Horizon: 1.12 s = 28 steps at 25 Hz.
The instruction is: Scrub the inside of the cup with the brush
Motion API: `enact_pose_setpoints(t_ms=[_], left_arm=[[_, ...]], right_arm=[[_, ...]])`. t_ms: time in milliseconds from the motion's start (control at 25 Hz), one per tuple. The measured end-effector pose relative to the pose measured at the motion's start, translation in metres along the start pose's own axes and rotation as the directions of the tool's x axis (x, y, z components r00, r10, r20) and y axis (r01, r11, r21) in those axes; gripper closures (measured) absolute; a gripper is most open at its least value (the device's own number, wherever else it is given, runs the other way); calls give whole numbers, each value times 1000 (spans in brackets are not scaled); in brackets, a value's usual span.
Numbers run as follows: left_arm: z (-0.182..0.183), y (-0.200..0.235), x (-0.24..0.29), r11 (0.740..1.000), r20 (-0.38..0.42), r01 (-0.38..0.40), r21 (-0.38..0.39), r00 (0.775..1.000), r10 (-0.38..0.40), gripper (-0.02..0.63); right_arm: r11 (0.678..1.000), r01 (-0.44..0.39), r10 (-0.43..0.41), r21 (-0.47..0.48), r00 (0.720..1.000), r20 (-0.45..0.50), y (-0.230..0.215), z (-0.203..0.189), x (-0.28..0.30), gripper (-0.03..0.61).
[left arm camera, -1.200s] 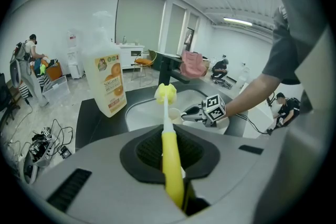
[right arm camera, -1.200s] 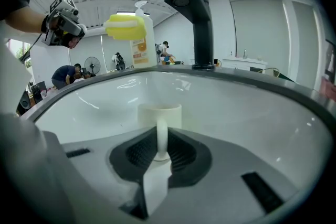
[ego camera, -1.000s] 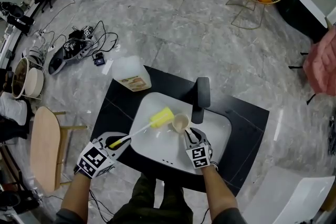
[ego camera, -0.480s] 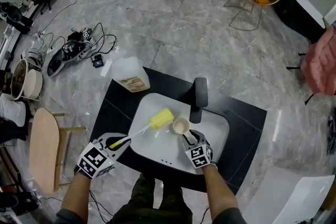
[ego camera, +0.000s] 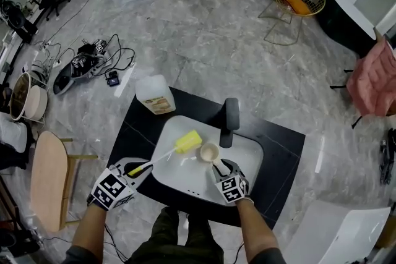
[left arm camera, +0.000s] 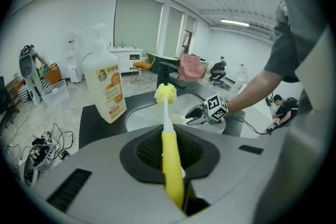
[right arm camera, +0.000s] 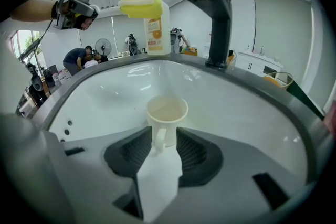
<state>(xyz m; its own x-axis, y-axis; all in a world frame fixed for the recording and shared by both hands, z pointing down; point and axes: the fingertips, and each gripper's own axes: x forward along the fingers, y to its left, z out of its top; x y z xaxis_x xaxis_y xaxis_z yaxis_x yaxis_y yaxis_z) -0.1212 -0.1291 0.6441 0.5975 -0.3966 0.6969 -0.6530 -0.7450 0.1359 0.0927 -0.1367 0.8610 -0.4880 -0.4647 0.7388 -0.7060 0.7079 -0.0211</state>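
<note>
A cream cup (right arm camera: 167, 111) stands upright in the white sink (ego camera: 244, 161), seen from above as the cup (ego camera: 209, 152). Its handle points back between the jaws of my right gripper (right arm camera: 159, 147), which stand apart from it on both sides, so that gripper (ego camera: 220, 165) is open. My left gripper (ego camera: 139, 169) is shut on the yellow handle of the brush (left arm camera: 169, 165). The brush's yellow sponge head (ego camera: 188, 141) hangs over the sink left of the cup, outside it. From the right gripper view the sponge head (right arm camera: 140, 4) shows high above the basin.
A black faucet (ego camera: 230, 120) rises at the sink's far rim, just beyond the cup. A soap bottle (ego camera: 154, 96) with an orange label stands on the black counter (ego camera: 281, 151) at the far left corner. A wooden stool (ego camera: 48, 179) stands left of the counter, and cables (ego camera: 93, 62) lie on the floor.
The right gripper's jaws have spread apart from the cup's handle and the cup rests in the sink. The left gripper and brush have stayed put.
</note>
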Motion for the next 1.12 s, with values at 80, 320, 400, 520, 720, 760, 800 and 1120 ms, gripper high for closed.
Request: enact_pose_setpoints(t_ms=[80,320,400,520,720,760,800,1120], left_arm=[[5,-1,-6,1000,8,-2,4,1000,2,583],[22,-2,-27,1000,37,-2,24,999,1,583],[30,-3,-34,999,56,-1,34,998,-1,583],[41,-6,-47,999,83,3,48,996,-7,583],[56,-10,-68,998,120,12,63,993,-20,583],[59,-10,-72,998,131,14,60,991,-21,583],[61,-11,-76,998,141,15,55,990,-22,583],[77,-28,-106,996,210,-10,86,978,-8,583]], right_arm=[[1000,16,-16,5,1000,17,-2,10,-16,446],[994,97,-102,54,989,109,-13,54,-79,446],[989,131,-140,65,978,152,-15,72,-107,446],[980,184,-195,73,958,211,-16,99,-151,446],[963,257,-271,87,916,295,-16,142,-220,446],[958,269,-285,94,907,310,-15,149,-232,446],[954,281,-298,101,898,324,-14,155,-245,446],[925,343,-379,161,819,431,-1,187,-325,446]])
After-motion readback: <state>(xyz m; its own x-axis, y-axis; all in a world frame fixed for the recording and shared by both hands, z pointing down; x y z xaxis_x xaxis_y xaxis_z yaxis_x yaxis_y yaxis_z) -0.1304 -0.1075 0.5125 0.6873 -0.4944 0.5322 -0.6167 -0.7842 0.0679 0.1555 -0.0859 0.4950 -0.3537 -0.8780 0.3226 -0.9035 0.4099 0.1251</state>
